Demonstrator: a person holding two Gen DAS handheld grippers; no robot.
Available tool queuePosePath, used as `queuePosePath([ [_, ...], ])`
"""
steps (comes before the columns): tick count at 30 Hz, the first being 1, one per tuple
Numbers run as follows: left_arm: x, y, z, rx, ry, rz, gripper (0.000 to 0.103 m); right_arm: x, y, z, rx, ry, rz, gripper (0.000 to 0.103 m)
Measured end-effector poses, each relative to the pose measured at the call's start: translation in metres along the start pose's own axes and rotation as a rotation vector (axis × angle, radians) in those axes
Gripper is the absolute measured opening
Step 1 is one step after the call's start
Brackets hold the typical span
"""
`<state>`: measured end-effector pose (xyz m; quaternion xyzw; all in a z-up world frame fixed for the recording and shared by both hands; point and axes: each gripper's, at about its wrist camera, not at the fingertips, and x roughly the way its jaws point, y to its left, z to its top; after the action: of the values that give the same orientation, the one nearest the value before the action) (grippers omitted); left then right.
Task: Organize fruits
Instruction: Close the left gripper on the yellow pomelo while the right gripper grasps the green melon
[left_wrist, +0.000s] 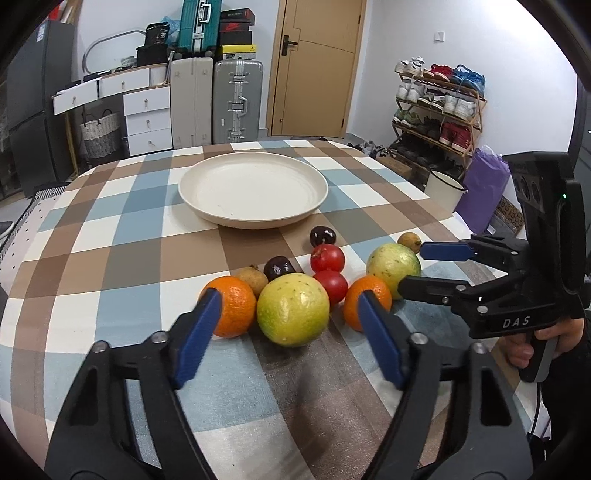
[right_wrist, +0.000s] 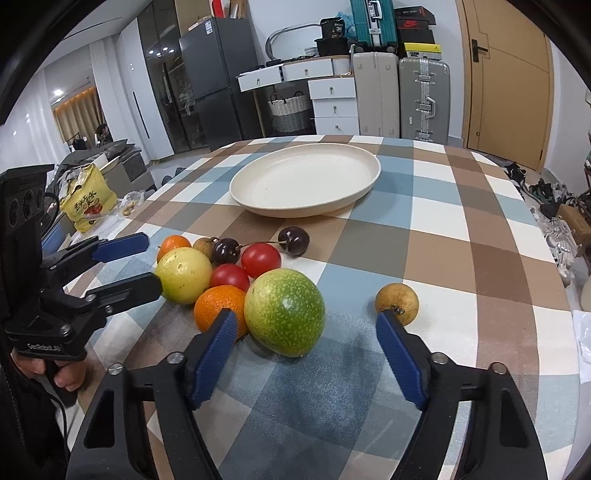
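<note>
Left gripper (left_wrist: 286, 306): fingers spread partway, holding nothing; a yellow-green fruit (left_wrist: 293, 309) sits between the tips, clear of both pads.
Left finger tips: one tip in front of an orange (left_wrist: 236, 305), the other in front of a second orange (left_wrist: 360, 297); contact hard to judge from this angle.
Right gripper (right_wrist: 306, 325): fingers likewise partway apart, gripping nothing; a green speckled fruit (right_wrist: 284, 311) lies just ahead, nearer the left finger.
Right finger tip: a small brown fruit (right_wrist: 397, 303) sits right at it, possibly touching.
Beyond the fingers: two red tomatoes (left_wrist: 328, 258), two dark fruits (left_wrist: 322, 235), all loose on the checked tablecloth (left_wrist: 110, 258).
Plate (left_wrist: 221, 206): cream, further out, well apart from the fruit.
</note>
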<state>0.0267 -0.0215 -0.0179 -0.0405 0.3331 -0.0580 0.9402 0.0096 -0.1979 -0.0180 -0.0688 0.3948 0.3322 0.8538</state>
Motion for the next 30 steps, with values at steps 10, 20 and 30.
queuePosePath([
  [10,0.017,-0.005,0.002,0.029,0.074,-0.036,0.054,0.008,0.004,0.005,-0.022,0.029,0.024,0.06],
  [20,0.028,-0.019,0.006,0.134,0.09,0.04,0.054,0.008,0.007,0.006,-0.052,0.031,0.022,0.049],
  [30,0.02,-0.014,0.004,0.113,0.07,0.007,0.045,0.002,0.009,0.003,-0.061,0.004,0.031,0.048],
])
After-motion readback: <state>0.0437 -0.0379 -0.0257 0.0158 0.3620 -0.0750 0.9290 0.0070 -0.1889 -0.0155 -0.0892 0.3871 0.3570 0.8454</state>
